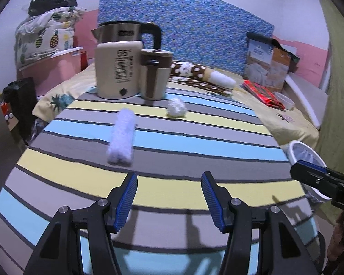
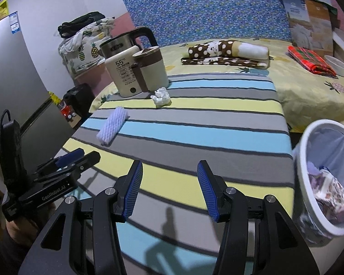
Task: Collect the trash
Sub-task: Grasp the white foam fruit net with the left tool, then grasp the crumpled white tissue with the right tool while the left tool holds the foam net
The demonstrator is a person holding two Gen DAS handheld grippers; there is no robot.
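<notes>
In the left wrist view the left gripper [image 1: 169, 197] fills the bottom centre of the frame, its blue-padded jaws spread apart with nothing between them. Just above and slightly left of it, in the middle of the frame, lies the white foam sleeve [image 1: 122, 137] on the striped cloth [image 1: 195, 137]. The sleeve's long axis runs nearly up and down the picture, so it points almost along the gripper's line, its near end just left of the left jaw. Further up, right of centre, sits the crumpled tissue [image 1: 177, 107], close in front of the brown-banded jug [image 1: 155, 74] and the cream kettle base [image 1: 118, 68].

In the right wrist view the right gripper [image 2: 169, 190] likewise stands open and empty at bottom centre. There the sleeve [image 2: 113, 126] lies well off to the upper left, tilted, and the tissue [image 2: 161, 97] sits higher, near centre. The white bin [image 2: 328, 183], already holding scraps, is at the right edge, next to this gripper.

The left gripper looks nearer the sleeve; gripping across its width should need little wrist turn.
</notes>
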